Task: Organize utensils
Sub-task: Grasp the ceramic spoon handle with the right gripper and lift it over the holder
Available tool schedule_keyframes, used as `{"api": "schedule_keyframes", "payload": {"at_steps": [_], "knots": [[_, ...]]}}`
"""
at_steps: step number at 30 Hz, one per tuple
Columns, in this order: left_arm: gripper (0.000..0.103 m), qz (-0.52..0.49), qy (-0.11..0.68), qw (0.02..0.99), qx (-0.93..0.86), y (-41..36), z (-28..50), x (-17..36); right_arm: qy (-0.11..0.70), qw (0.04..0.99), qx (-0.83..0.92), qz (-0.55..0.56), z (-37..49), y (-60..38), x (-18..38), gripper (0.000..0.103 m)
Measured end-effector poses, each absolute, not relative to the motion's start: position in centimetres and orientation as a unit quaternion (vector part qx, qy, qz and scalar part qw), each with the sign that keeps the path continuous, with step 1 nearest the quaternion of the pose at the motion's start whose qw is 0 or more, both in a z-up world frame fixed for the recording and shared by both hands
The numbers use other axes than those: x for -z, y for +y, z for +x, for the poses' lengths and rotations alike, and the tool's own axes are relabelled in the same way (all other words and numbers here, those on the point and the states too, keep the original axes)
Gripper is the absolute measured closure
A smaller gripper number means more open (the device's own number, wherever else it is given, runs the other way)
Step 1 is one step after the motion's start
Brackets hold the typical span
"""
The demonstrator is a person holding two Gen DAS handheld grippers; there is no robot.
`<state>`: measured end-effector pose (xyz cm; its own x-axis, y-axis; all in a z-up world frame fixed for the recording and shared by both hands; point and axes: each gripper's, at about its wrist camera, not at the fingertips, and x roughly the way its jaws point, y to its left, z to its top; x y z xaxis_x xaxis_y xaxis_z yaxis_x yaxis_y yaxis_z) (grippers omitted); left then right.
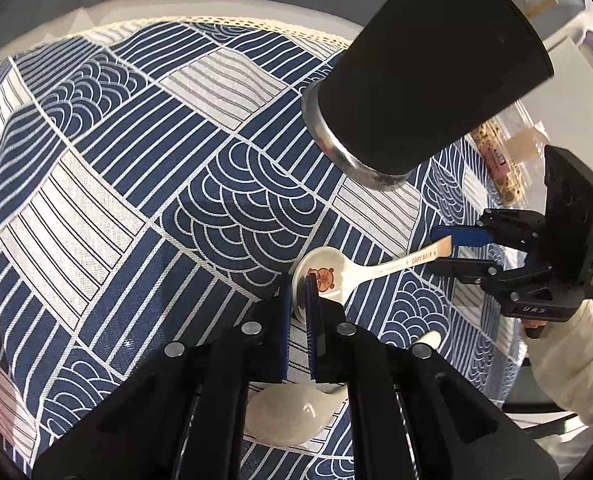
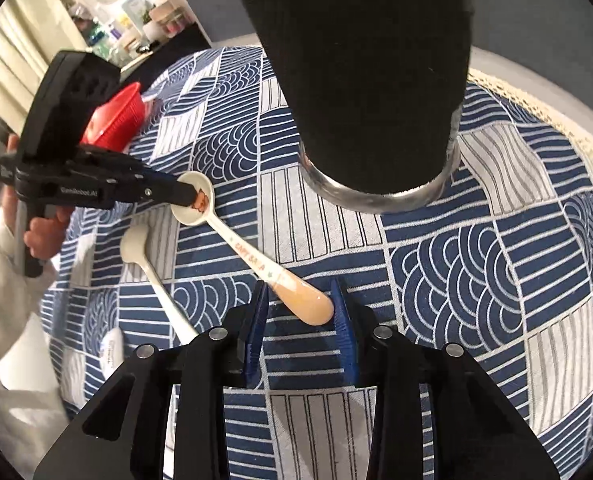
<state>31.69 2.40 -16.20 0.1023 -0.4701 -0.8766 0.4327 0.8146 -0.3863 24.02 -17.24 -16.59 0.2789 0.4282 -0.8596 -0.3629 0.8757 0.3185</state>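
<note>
- Evidently pinched printed spoon (image 1: 338, 270) by its bowl rim in left gripper (image 1: 299, 280), steadying it for handover.
- Bracketed handle tip loosely with right gripper (image 2: 298, 304), pads not yet pressing.
- Stood near tall black holder (image 2: 376, 80), presumably the destination.

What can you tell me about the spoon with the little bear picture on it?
The glossy white ceramic-looking spoon with the orange bear picture has a round bowl and a long handle with orange lettering, ending in a peach tip. It is held tilted above the blue and white patterned tablecloth, in front of the tall black cup with a silver base. The left claw is shut on the bowl's rim. The handle tip lies between the right claw's blue pads, which do not clearly press on it.
</note>
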Motion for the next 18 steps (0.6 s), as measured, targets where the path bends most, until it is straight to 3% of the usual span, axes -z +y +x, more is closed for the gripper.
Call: {"api": "schedule_keyframes", "payload": {"at_steps": [7, 18], "knots": [[0.096, 0.001, 0.591, 0.749, 0.299, 1.5, 31.1, 15.0, 0.540, 0.803, -0.246, 0.049, 22.4, -17.5, 15.9, 0.076], [0.096, 0.005, 0.545, 0.777, 0.316, 0.6, 30.7, 9.8, 0.489, 0.841, -0.228, 0.039, 21.3, -18.5, 10.1, 0.076]]}}
